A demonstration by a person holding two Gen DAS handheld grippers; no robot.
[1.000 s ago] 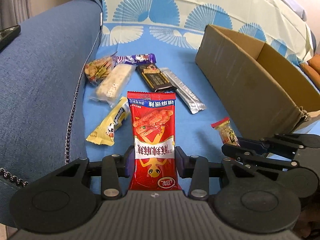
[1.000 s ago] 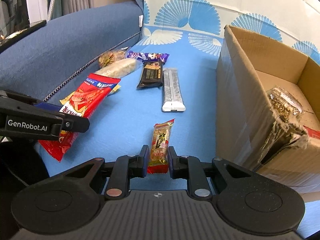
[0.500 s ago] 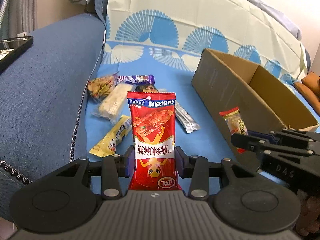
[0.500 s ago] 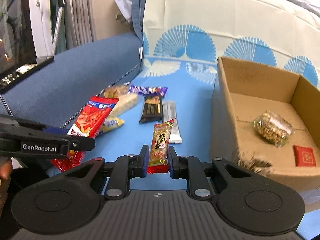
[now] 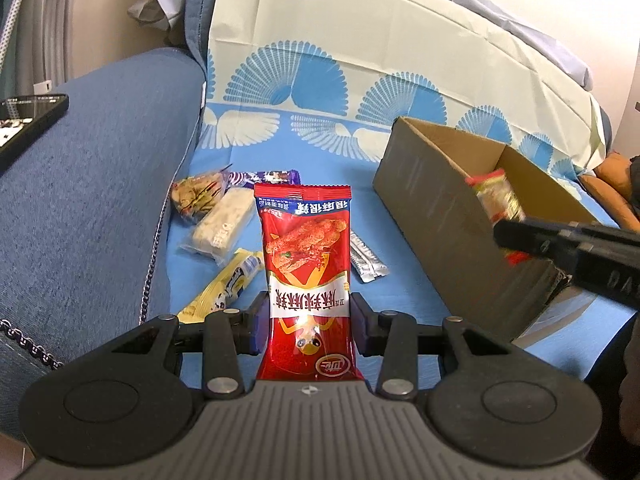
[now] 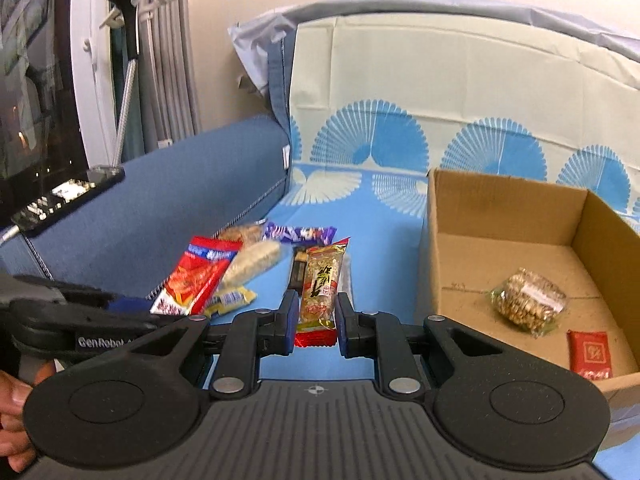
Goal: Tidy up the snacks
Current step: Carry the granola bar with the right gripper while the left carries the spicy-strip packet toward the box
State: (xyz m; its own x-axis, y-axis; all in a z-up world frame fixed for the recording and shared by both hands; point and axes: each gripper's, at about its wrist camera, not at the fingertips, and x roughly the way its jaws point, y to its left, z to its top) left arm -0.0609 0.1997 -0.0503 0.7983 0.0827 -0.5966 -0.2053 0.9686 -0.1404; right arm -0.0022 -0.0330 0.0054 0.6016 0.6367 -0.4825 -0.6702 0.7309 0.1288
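Observation:
My left gripper [image 5: 310, 326] is shut on a tall red snack bag [image 5: 306, 272], held upright above the blue sheet. My right gripper [image 6: 317, 320] is shut on a small nut bar in a clear wrapper with red ends [image 6: 322, 292]; in the left wrist view this nut bar [image 5: 496, 200] hangs, blurred, at the near wall of the open cardboard box [image 5: 436, 208]. The box [image 6: 504, 216] holds a clear pack of brown nuggets [image 6: 528, 304] and a small red packet [image 6: 590, 354]. The red bag [image 6: 196, 278] also shows left in the right wrist view.
Several loose snacks lie on the sheet: a purple bar [image 5: 266, 178], a pale rice bar [image 5: 224, 226], a yellow packet [image 5: 224, 284], a silver bar [image 5: 366, 258]. A blue sofa arm [image 5: 88, 200] with a dark phone [image 5: 24, 120] rises at the left. A hand [image 6: 14, 396] shows bottom left.
The right gripper has risen with the nut bar and now looks over the box's rim onto its floor. The left gripper tilted up slightly with the red bag.

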